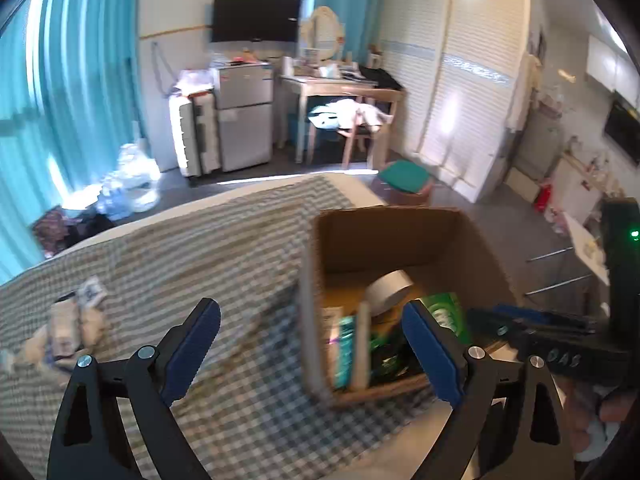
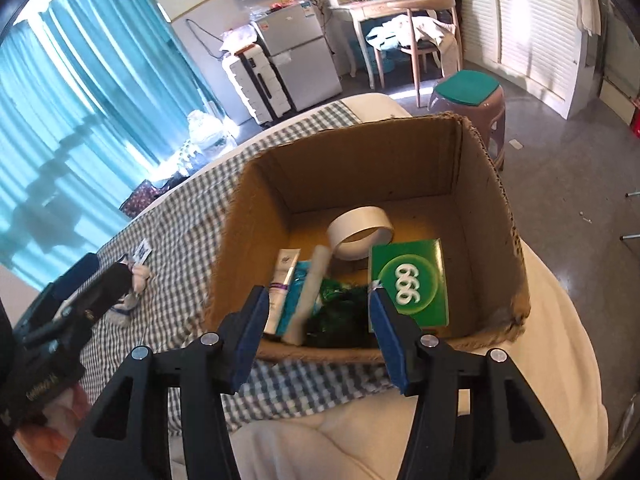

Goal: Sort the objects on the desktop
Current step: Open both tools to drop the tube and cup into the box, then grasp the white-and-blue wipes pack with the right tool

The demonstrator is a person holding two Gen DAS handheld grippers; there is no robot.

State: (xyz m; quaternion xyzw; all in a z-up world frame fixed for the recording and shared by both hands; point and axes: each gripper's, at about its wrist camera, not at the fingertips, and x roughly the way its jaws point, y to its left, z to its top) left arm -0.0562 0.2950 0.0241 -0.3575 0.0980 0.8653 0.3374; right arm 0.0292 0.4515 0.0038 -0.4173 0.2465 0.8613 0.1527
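An open cardboard box [image 2: 496, 216] [image 1: 320, 280] stands on the checked cloth [image 2: 168, 224]. It holds a roll of tape [image 2: 360, 232] [image 1: 388, 286], a green carton [image 2: 412, 280] [image 1: 446, 312], a white tube [image 2: 282, 284], a pale stick [image 2: 312, 292], a teal packet [image 2: 290, 304] and something dark green [image 2: 340, 316]. My right gripper [image 2: 319, 296] hangs open over the box's near wall, nothing between its pads. My left gripper [image 1: 310, 312] is wide open, straddling the box's left wall, gripping nothing. A blurred heap of small items [image 1: 68, 328] [image 2: 132, 292] lies on the cloth to the left.
A small printed packet [image 2: 142, 250] [image 1: 92, 290] lies beyond the heap. The cloth covers a white padded surface [image 2: 560, 360] that drops off right of the box. A stool with a green cushion [image 2: 468, 92] stands on the floor behind.
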